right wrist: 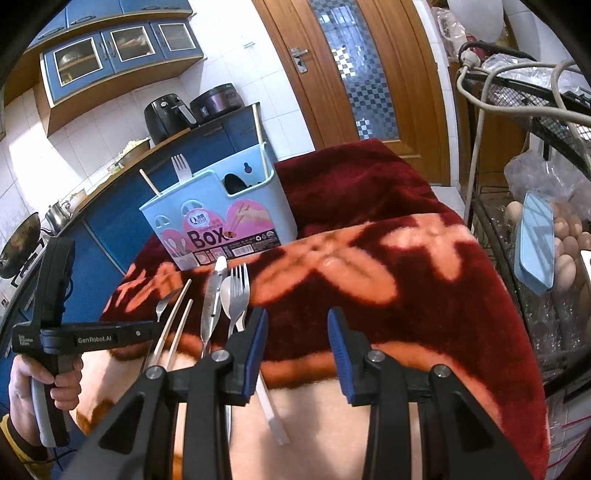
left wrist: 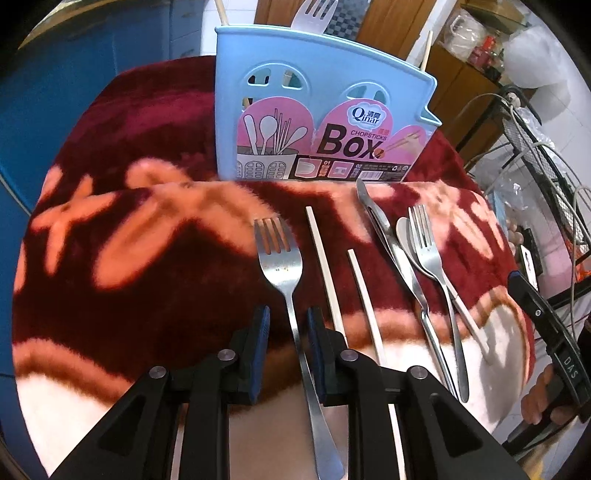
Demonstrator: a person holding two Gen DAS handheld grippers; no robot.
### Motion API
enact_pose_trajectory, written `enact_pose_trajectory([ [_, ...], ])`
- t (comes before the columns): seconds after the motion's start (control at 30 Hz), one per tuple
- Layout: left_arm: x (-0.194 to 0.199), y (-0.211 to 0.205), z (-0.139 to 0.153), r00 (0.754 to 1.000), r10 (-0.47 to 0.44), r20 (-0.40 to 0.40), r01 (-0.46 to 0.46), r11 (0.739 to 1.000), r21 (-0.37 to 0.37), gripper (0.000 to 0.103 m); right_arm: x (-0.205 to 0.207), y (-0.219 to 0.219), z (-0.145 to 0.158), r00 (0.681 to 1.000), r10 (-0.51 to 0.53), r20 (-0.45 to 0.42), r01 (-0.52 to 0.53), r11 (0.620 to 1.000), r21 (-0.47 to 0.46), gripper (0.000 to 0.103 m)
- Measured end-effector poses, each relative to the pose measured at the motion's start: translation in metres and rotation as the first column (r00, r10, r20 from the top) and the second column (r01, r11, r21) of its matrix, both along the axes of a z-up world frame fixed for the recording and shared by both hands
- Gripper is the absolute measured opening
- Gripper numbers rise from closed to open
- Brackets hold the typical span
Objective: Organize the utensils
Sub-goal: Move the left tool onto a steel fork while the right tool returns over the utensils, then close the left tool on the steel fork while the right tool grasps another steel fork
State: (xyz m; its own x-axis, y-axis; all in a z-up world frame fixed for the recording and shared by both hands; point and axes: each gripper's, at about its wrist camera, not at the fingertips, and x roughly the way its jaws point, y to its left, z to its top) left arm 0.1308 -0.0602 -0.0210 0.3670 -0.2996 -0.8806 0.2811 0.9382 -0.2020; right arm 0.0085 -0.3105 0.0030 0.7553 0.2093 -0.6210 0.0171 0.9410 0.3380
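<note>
Your left gripper (left wrist: 289, 332) sits low over the blanket (left wrist: 110, 258), jaws narrow, blue pads either side of the big fork's (left wrist: 282, 273) handle. A sliver of daylight shows on each side, so you're straddling it, not pinching it yet. That's the step in hand as I read it: lining up the pick. Next move calls for a squeeze on the thin handle, then a lift, keeping clear of the two pale chopsticks (left wrist: 325, 269) lying just beside it on the right.

Your right gripper (right wrist: 297, 339) hangs partly open over bare blanket, nothing between its pads (right wrist: 336, 332).

Outward now: the fork is plain steel, four tines pointing away toward the box, a few small specks on its neck. Past the chopsticks lies a cluster near the table's right edge: steel tongs (left wrist: 388, 240), a smaller fork (left wrist: 424, 243) lying on a spoon (left wrist: 404, 236).

Beyond them all stands the blue chopsticks box (left wrist: 314, 103), upright, already holding a white fork (left wrist: 314, 14) and some sticks. That's where this fork looks headed, tines up.
</note>
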Motion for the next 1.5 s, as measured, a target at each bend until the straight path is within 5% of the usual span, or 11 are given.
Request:
enact_pose_trajectory([
  [0.17,-0.003,0.003,-0.001,1.0,0.005,0.03,-0.004,1.0,-0.021,0.007,0.0,0.001,-0.002,1.0,0.002,-0.009,-0.002,1.0,0.0,0.037],
  [0.8,-0.035,0.064,0.007,0.982,0.106,0.153,-0.071,0.973,-0.218,0.003,0.01,0.044,0.008,0.983,0.127,-0.132,-0.132,0.991,-0.028,0.037],
  [1.03,-0.048,0.08,0.021,0.964,0.12,0.239,-0.062,0.969,-0.238,0.003,0.019,0.067,0.002,0.956,0.189,-0.223,-0.203,0.978,-0.041,0.021],
  [1.5,-0.065,0.078,0.038,0.921,0.091,0.378,0.002,0.971,-0.24,0.002,0.056,0.075,-0.018,0.902,0.18,-0.391,-0.212,0.976,-0.042,0.02],
])
